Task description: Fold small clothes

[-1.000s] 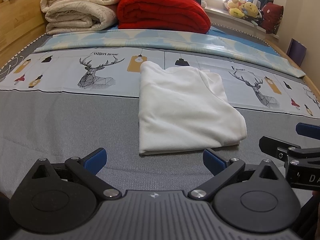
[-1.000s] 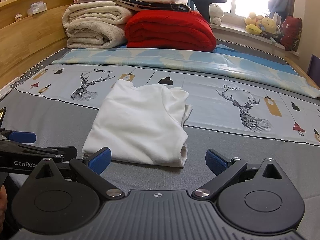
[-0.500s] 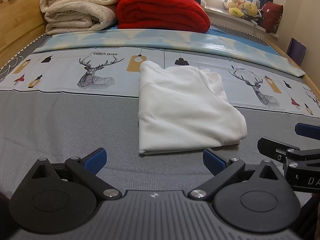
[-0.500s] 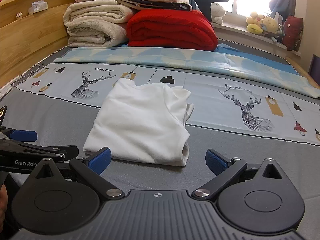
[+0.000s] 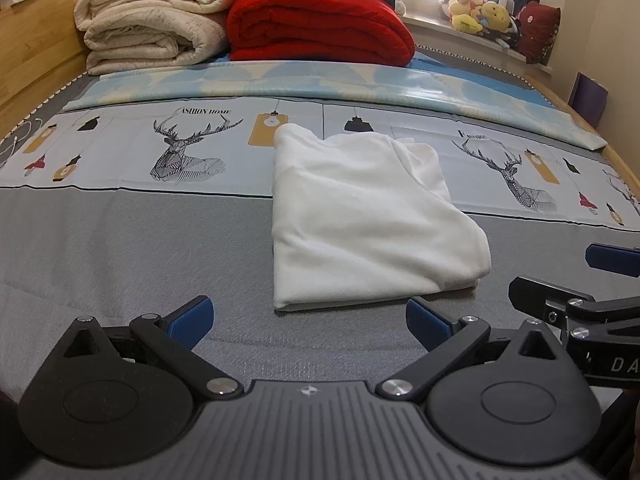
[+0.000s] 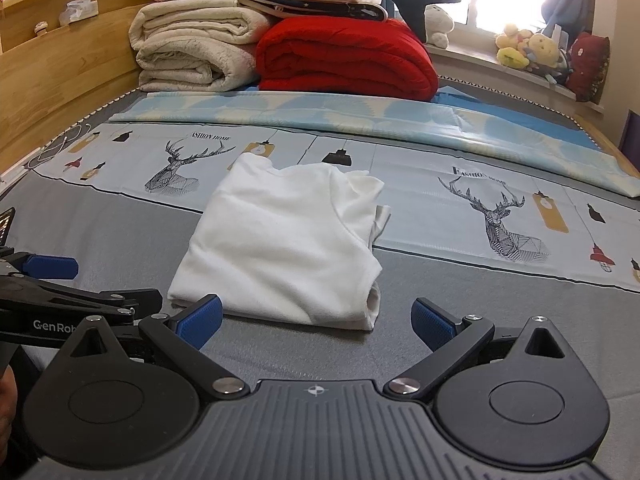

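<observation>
White shirt (image 5: 360, 216) folded mid-frame; my left gripper (image 5: 308, 316) and right gripper (image 6: 316, 316) gape wide, empty; I'd leave it or smooth edges gently.

right tongs (image 5: 600, 280): cut by frame edge | left tongs (image 6: 60, 280): likewise cut
</observation>
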Available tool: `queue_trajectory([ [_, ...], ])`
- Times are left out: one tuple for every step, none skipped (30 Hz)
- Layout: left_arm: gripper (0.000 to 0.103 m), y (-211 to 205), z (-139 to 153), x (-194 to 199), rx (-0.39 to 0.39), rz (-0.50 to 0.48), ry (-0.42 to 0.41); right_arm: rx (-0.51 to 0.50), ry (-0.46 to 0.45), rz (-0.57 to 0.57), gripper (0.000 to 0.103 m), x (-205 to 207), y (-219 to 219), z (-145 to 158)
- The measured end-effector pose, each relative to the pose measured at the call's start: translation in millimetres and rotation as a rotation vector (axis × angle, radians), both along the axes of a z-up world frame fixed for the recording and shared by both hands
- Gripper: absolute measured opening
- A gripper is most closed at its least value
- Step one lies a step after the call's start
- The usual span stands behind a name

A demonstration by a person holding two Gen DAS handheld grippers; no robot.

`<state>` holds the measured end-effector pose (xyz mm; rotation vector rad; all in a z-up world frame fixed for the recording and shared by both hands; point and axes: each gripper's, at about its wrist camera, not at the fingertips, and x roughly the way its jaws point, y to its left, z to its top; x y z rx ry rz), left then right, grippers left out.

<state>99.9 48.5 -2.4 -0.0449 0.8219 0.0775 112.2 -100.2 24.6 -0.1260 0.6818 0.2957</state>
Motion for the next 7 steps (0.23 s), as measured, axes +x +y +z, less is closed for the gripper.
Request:
queue_trajectory([
  [0.102,0.0,-0.1,-0.5,0.0,0.0,-0.001,0.0,0.0,-0.001,0.1,0.1,0.0,0.3],
  [0.102,0.0,-0.2,-0.6,-0.001,0.0,-0.002,0.0,0.0,-0.001,0.1,0.0,0.1,0.2],
  [0.102,0.1,-0.1,-0.7,-0.001,0.0,-0.002,0.001,0.0,-0.001,0.1,0.1,0.2,0.3],
  [0.102,0.1,-0.1,-0.7,0.0,0.0,-0.003,0.001,0.0,-0.001,0.1,0.1,0.2,0.3],
  [0.102,0.1,-0.2,-0.7,0.001,-0.001,-0.003,0.001,0.0,0.0,0.1,0.0,0.4,0.2],
  [0.102,0.0,0.1,-0.8,0.002,-0.001,-0.003,0.0,0.0,0.003,0.1,0.0,0.1,0.2],
  [0.102,-0.1,0.0,-0.7,0.002,-0.001,-0.003,-0.001,-0.001,0.005,0.1,-0.2,0.0,-0.2],
])
